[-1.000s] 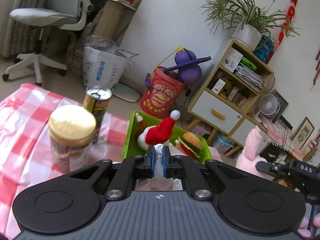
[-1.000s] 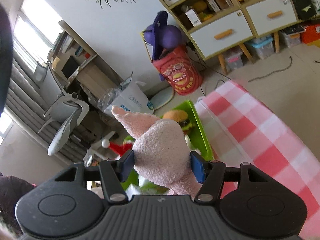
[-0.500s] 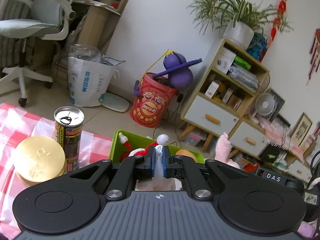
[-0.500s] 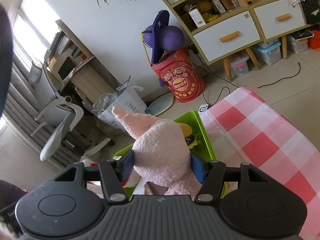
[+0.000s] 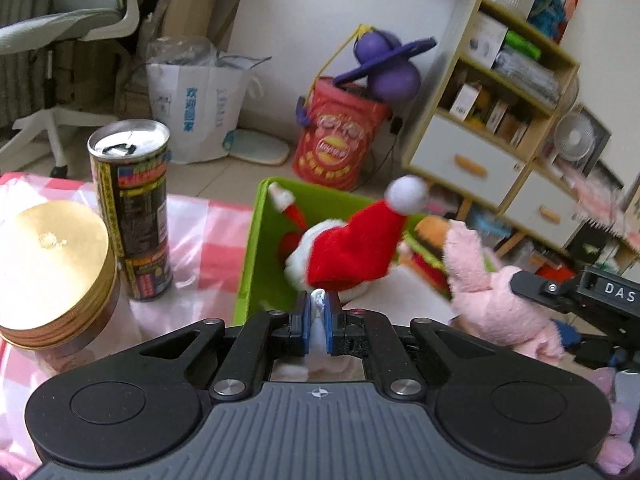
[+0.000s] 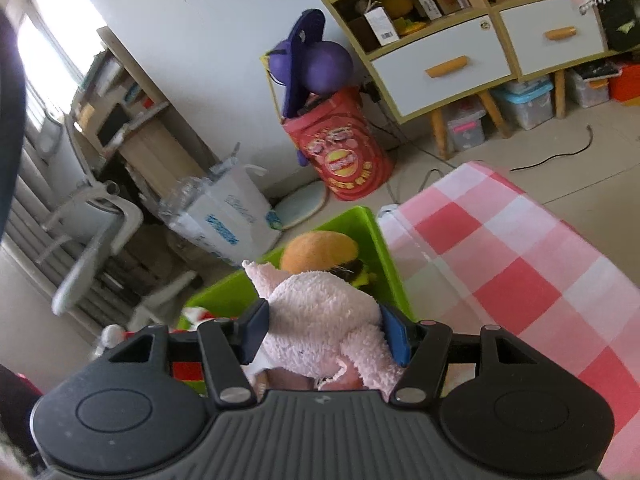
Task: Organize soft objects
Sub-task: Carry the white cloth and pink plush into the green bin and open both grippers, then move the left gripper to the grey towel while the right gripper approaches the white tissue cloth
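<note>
The right gripper (image 6: 324, 332) is clamping the pink plush (image 6: 320, 320) above the green bin (image 5: 256, 252) at 12 o'clock; the left gripper (image 5: 316, 316) is pinching white fabric (image 5: 318, 300). Releasing off-centre is risking the plush catching the rim and tumbling out

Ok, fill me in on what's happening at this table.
A person is sorting plush toys into a green bin on the pink checked tablecloth. The right gripper is shut on a pink plush toy, holding it over the bin's near end. The left gripper is pinched on a bit of white fabric right by the Santa plush in the bin. A plush burger lies there too. A can and a gold-lidded jar stand beside the bin.
</note>
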{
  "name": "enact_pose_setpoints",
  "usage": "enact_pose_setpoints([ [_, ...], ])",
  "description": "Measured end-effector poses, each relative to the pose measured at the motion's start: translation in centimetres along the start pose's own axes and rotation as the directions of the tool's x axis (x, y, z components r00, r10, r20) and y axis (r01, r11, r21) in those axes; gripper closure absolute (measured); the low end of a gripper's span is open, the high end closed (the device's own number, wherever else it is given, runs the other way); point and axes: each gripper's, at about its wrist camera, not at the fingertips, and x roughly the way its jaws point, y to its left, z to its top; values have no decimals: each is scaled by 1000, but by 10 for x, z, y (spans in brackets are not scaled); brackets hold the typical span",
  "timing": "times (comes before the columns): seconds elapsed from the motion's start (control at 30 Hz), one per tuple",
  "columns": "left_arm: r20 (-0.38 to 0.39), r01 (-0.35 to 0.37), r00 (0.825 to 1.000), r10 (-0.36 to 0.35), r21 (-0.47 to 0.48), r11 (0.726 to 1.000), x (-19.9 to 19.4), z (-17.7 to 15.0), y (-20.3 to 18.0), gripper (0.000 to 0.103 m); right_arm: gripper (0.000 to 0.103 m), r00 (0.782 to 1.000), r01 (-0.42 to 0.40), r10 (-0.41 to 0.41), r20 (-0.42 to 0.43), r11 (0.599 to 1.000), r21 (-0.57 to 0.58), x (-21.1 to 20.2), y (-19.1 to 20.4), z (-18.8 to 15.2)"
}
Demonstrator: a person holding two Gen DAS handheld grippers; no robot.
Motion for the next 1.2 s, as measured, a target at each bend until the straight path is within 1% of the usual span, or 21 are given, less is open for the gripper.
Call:
enact_pose_setpoints([
  [0.07, -10, -9, 1000, 10, 9, 1000, 2, 0, 2, 99, 70, 1000, 15, -15, -9, 1000, -11, 3, 0, -2],
  [0.13, -2, -5, 1000, 5, 6, 1000, -1, 2, 2, 92, 69, 1000, 9, -9, -6, 1000, -14, 1, -1, -3],
  [0.23, 17, -1, 1000, 1, 6, 1000, -9, 4, 1, 86, 68, 1000, 1, -1, -16, 1000, 1, -4, -1, 1],
  [0.3, 22, -2, 1000, 2, 10, 1000, -16, 5, 0, 71, 66, 1000, -12, 12, -18, 1000, 5, -10, -1, 4],
  [0.33, 29, -3, 1000, 3, 10, 1000, -21, 5, -1, 64, 63, 1000, -14, 14, -23, 1000, 4, -13, 0, 6],
  [0.43, 42, -4, 999, 4, 0, 1000, -36, 3, -1, 50, 58, 1000, -6, 6, -15, 1000, -11, -28, 2, 12],
  [0.5, 36, -10, 999, 9, 0, 1000, -47, 0, -1, 45, 54, 1000, -1, 1, -5, 1000, -11, -39, 3, 15],
  [0.57, 34, -13, 999, 13, 5, 1000, -57, -3, -2, 41, 53, 1000, -1, 1, -8, 1000, -6, -48, 4, 17],
  [0.63, 32, -15, 999, 15, 8, 1000, -67, -6, -2, 35, 52, 1000, 5, -5, -22, 1000, -9, -58, 6, 16],
  [0.7, 29, -17, 999, 17, -3, 1000, -79, -10, 1, 32, 50, 999, 15, -15, -30, 1000, -24, -68, 9, 13],
  [0.8, 18, -15, 1000, 15, -25, 1000, -96, -17, 5, 23, 47, 998, 32, -34, -48, 999, -42, -84, 11, 5],
  [0.93, -6, -29, 1000, 29, -24, 999, -119, -29, 11, 21, 46, 995, 56, -63, -79, 995, -84, -102, 16, -11],
  [1.03, -24, -48, 999, 48, -9, 999, -132, -41, 15, 17, 45, 991, 69, -81, -104, 991, -116, -114, 19, -23],
  [1.1, -32, -59, 998, 58, -7, 998, -140, -48, 18, 13, 45, 990, 71, -86, -114, 989, -127, -121, 21, -31],
  [1.2, -40, -68, 997, 68, -10, 998, -150, -58, 21, 11, 45, 988, 69, -87, -129, 988, -138, -130, 22, -43],
])
